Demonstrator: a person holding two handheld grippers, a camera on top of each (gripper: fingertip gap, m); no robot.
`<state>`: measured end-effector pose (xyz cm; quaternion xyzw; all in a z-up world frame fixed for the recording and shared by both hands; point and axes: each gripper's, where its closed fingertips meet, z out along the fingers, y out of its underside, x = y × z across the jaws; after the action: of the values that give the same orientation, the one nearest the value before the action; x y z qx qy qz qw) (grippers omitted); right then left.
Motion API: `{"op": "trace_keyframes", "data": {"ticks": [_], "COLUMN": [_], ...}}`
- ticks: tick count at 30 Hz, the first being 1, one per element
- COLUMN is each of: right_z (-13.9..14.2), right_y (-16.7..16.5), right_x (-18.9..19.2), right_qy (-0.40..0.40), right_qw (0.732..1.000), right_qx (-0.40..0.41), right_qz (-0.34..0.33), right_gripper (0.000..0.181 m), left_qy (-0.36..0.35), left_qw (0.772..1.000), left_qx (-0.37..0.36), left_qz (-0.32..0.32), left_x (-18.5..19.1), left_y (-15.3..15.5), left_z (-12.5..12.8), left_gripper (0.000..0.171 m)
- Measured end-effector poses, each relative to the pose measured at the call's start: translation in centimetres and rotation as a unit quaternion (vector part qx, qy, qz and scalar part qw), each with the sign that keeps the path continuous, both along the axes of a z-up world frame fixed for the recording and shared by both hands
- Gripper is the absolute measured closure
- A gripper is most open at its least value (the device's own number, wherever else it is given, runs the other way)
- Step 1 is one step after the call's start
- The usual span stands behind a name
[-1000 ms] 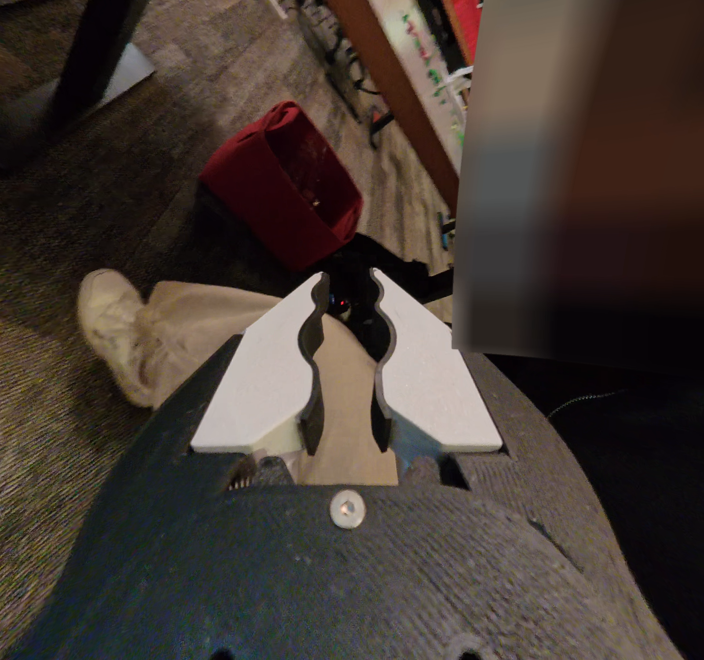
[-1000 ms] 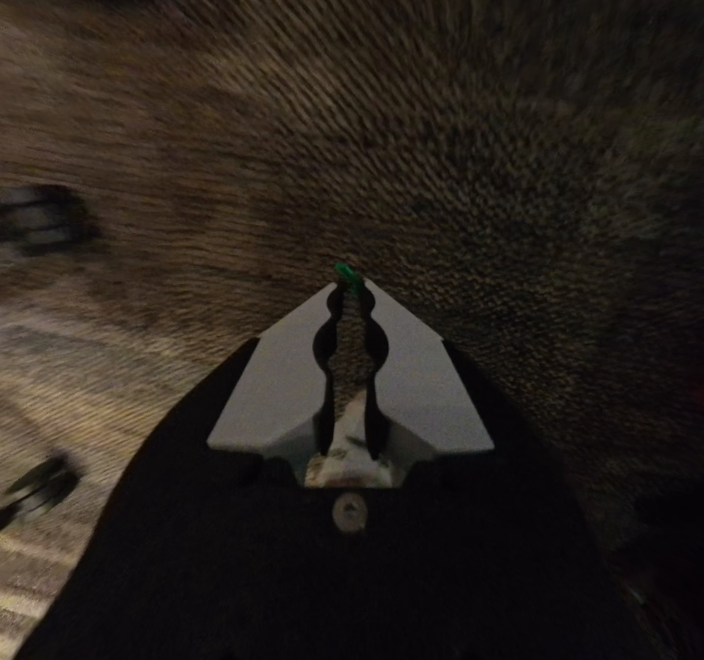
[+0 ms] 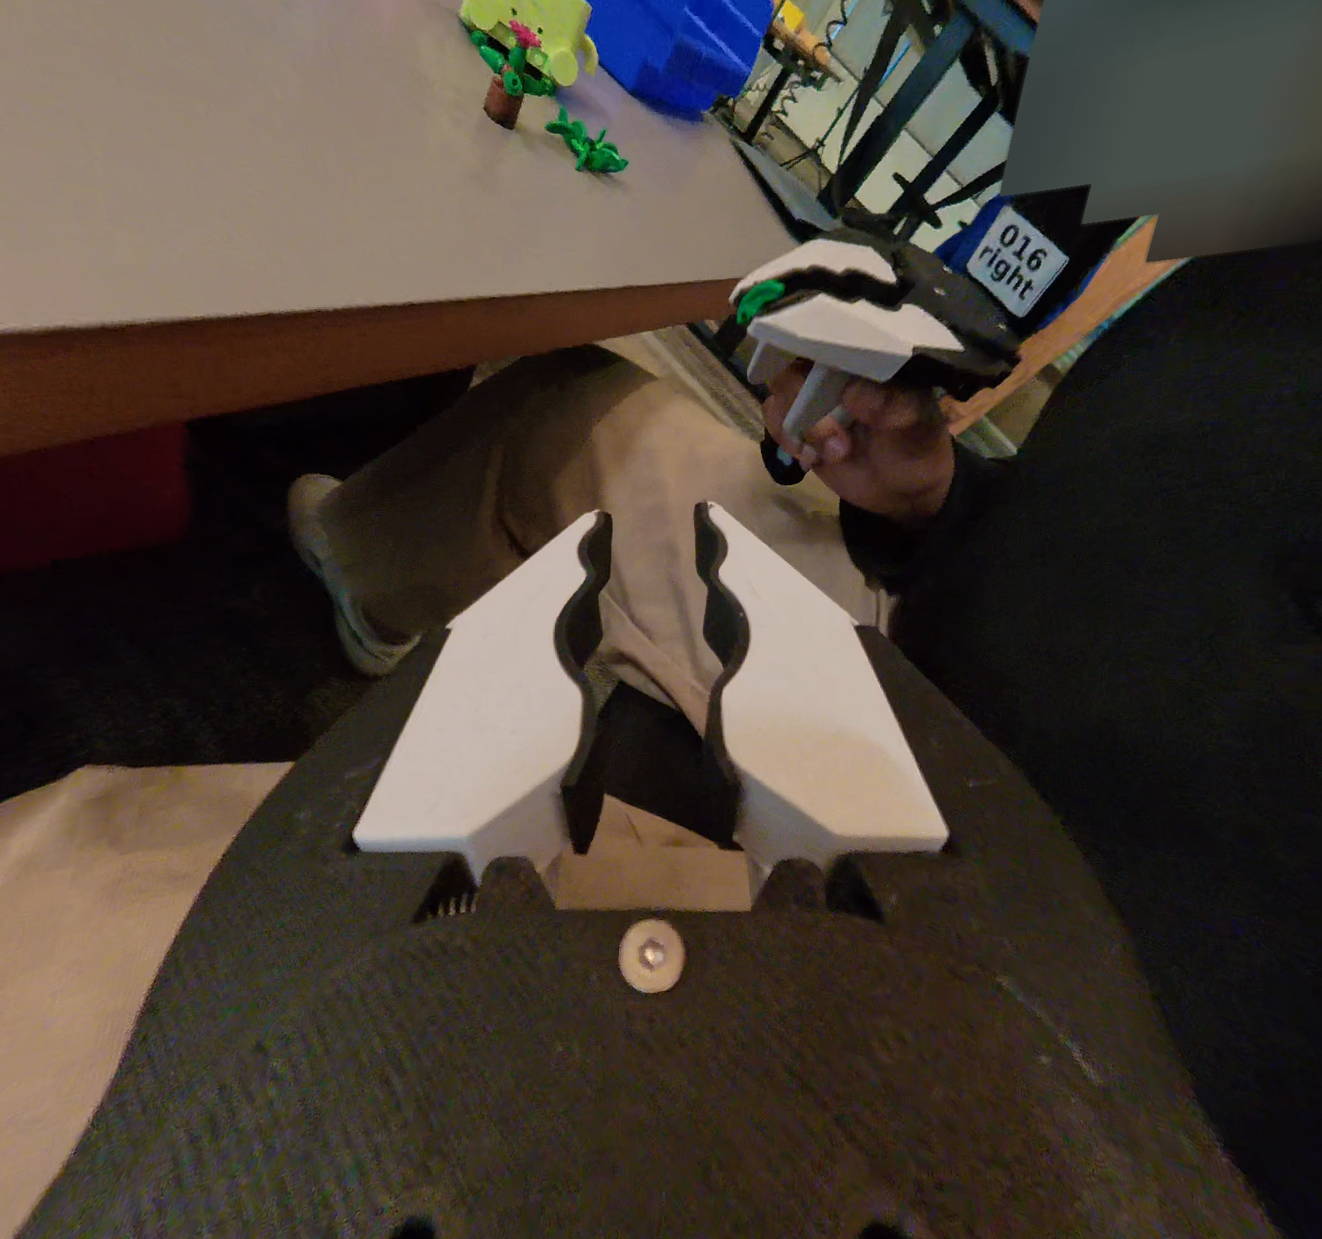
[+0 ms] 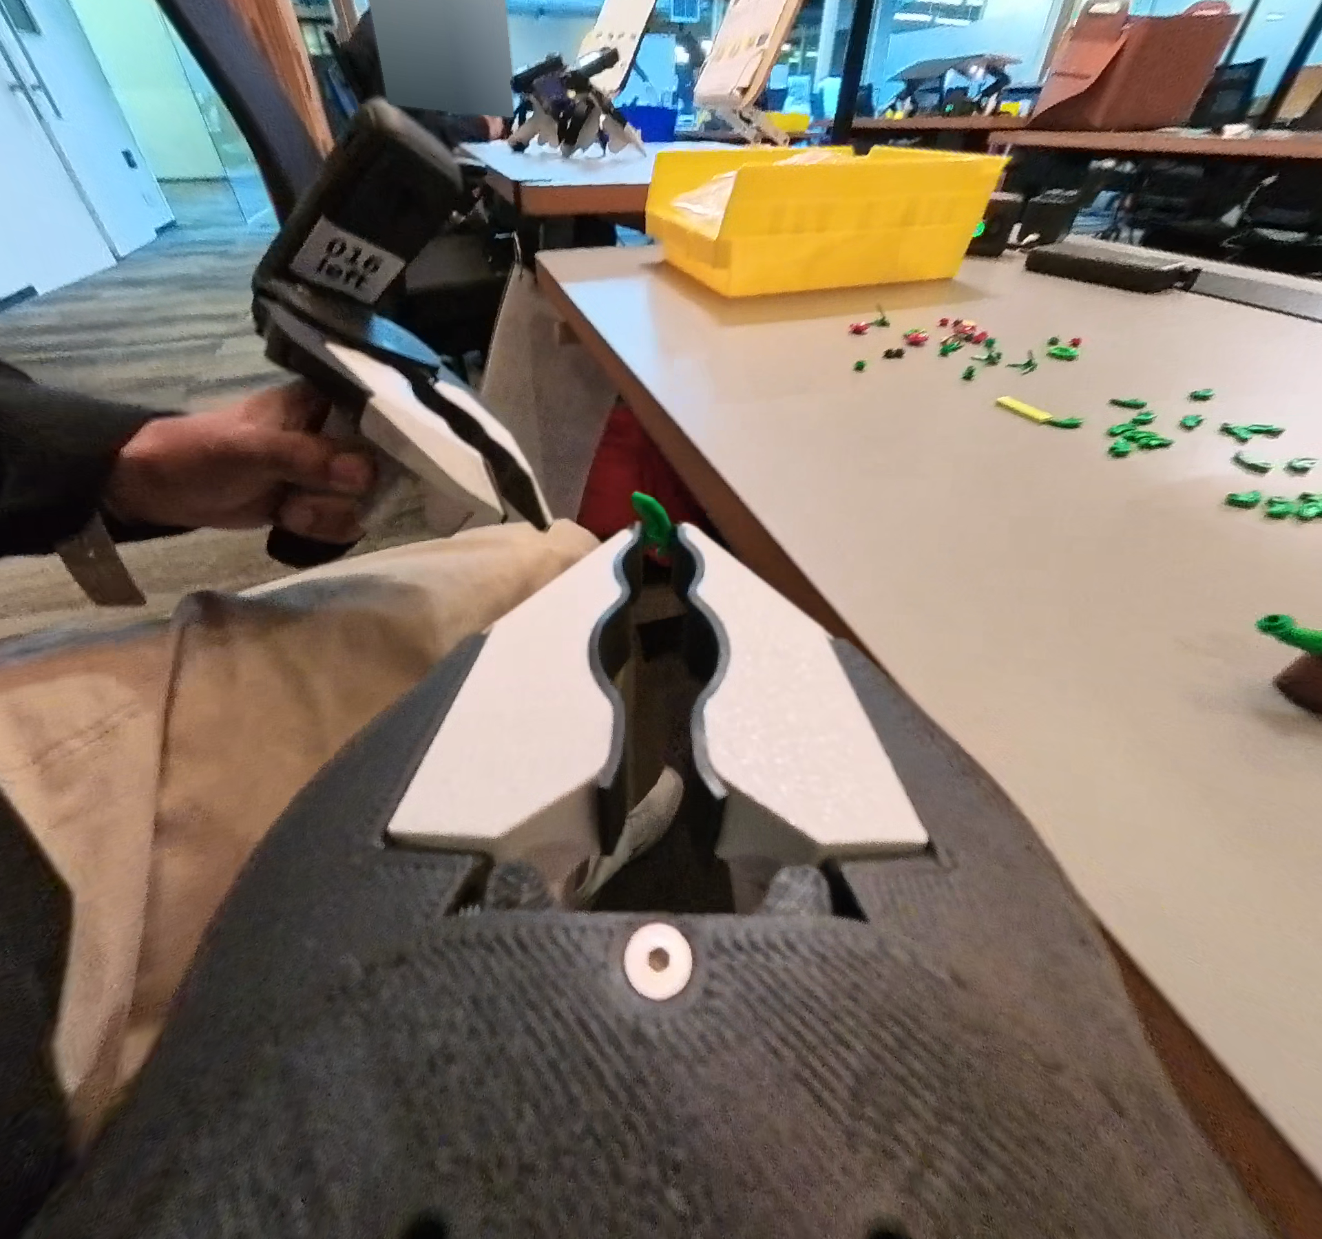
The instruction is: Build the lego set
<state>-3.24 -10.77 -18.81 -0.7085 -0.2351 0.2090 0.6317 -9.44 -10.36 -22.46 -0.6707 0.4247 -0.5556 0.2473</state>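
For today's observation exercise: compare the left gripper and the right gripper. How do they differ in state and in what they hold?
1. The left gripper is open, a clear gap between its fingers; the right gripper is shut at the tips.
2. The left gripper holds nothing; the right gripper pinches a small green lego leaf piece.

Shared: both have white fingers on black bodies, are hand-held, and sit off the table edge, above the person's lap.
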Motion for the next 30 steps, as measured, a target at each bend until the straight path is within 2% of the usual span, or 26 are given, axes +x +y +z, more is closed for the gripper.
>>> {"op": "trace_keyframes", "data": {"ticks": [3, 8, 11, 17, 20, 23, 27, 30], "right_z": [1.3, 3.6, 5.2, 9.4, 9.7, 8.2, 6.2, 5.3], "right_y": [1.3, 3.5, 3.7, 2.3, 1.6, 2.1, 2.4, 3.2], "right_x": [1.2, 3.4, 3.4, 3.5, 3.8, 4.7, 5.0, 4.8], "right_qy": [0.030, 0.046, 0.055, 0.108, 0.132, 0.188, 0.302, 0.374], "right_qw": [0.999, 0.998, 0.997, 0.992, 0.990, 0.982, 0.948, 0.917], "right_qx": [0.015, 0.039, 0.045, 0.059, 0.052, -0.017, -0.096, -0.140], "right_qz": [0.000, -0.014, -0.005, 0.020, 0.019, -0.022, -0.020, 0.004], "right_gripper": [0.175, 0.176, 0.175, 0.176, 0.176, 0.175, 0.176, 0.175], "left_qy": [-0.026, -0.092, -0.090, -0.127, -0.126, -0.118, -0.083, -0.099], "left_qw": [0.999, 0.994, 0.990, 0.973, 0.965, 0.949, 0.939, 0.944], "left_qx": [0.025, 0.060, 0.106, 0.178, 0.225, 0.290, 0.332, 0.313], "left_qz": [0.011, 0.008, -0.038, -0.070, -0.054, -0.031, 0.015, 0.036], "left_x": [1.0, 4.7, 7.1, 10.5, 11.2, 11.4, 11.3, 10.5], "left_y": [1.2, 2.9, 2.4, 0.9, 0.4, -0.1, 0.8, 1.6], "left_z": [0.7, 4.2, 5.6, 9.8, 10.1, 10.3, 9.1, 9.2], "left_gripper": [0.147, 0.144, 0.140, 0.132, 0.132, 0.135, 0.141, 0.159]}}
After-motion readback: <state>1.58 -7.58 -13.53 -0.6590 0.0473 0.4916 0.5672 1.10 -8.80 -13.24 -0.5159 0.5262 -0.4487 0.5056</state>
